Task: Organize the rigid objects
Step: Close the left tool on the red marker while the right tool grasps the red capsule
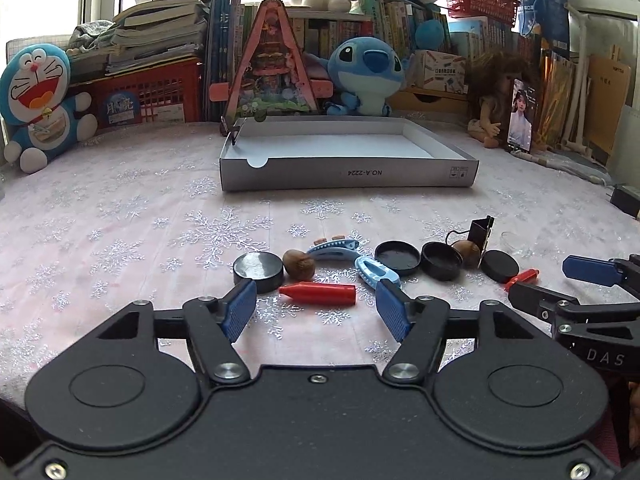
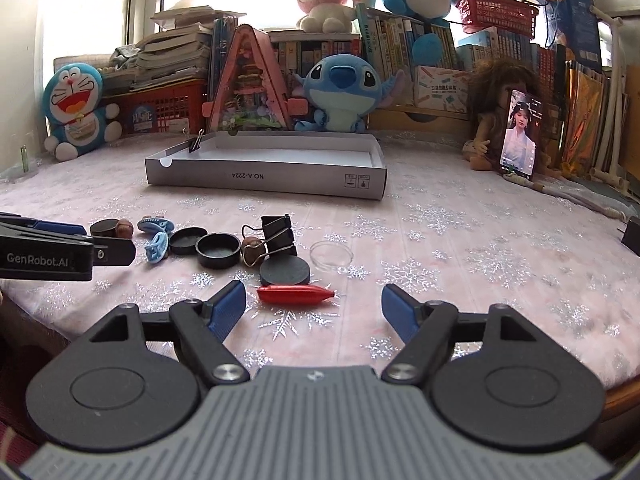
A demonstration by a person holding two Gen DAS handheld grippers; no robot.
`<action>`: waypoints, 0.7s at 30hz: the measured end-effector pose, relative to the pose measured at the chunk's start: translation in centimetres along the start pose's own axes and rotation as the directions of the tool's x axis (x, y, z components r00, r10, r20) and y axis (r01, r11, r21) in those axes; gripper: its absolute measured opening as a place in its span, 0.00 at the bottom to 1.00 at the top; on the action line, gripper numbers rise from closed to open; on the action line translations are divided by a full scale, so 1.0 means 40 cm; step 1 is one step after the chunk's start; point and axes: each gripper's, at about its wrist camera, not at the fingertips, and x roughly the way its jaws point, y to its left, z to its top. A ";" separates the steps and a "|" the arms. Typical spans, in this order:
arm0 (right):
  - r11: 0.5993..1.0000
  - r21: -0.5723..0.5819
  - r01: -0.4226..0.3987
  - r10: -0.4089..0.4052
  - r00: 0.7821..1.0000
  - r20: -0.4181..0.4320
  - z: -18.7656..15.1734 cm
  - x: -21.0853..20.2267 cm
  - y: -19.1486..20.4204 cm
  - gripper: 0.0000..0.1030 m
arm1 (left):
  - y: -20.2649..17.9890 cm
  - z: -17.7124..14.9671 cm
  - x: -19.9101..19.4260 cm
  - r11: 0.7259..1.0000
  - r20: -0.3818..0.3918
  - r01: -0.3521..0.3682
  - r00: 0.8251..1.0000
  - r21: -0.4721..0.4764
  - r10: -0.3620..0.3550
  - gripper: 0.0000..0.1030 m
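On the snowflake cloth (image 1: 120,220) in front of you the small pieces lie in a loose row, nothing picked up yet, and the grey tray (image 1: 348,174) beyond them holds only a binder clip (image 1: 232,132) on its left wall. Both the left gripper (image 1: 316,308) and the right gripper (image 2: 314,304) are spread wide and hold nothing, each facing a red cone: one (image 1: 318,294) between the left fingers, the other (image 2: 294,294) just ahead of the right. You look to be at the first pick, so lower a claw around its cone, squeeze across the narrow body, then carry it to the tray.
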 end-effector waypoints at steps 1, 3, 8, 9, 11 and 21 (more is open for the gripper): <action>1.000 0.000 0.000 0.000 1.000 0.000 0.000 0.002 0.001 0.82 | -0.005 -0.001 0.002 1.000 0.002 -0.003 1.000 0.008 0.003 0.62; 1.000 0.008 -0.003 0.003 1.000 0.000 -0.001 0.004 -0.001 0.82 | -0.012 -0.004 0.006 1.000 0.007 -0.010 1.000 0.020 0.010 0.62; 1.000 0.000 0.000 0.000 1.000 0.003 -0.001 0.013 -0.002 0.82 | -0.022 -0.013 0.017 0.999 0.014 -0.021 1.000 0.037 0.021 0.61; 1.000 -0.004 0.008 -0.008 1.000 0.006 -0.001 0.015 -0.001 0.82 | -0.023 -0.014 0.017 0.999 0.017 -0.024 1.000 0.040 0.024 0.61; 1.000 -0.014 0.028 -0.028 0.999 0.021 -0.004 0.017 -0.001 0.82 | -0.025 -0.016 0.020 0.999 0.020 -0.028 0.999 0.045 0.027 0.60; 1.000 0.021 0.019 -0.020 1.000 0.022 -0.012 0.028 -0.004 0.80 | -0.040 -0.024 0.021 0.997 0.036 -0.040 0.999 0.074 0.037 0.41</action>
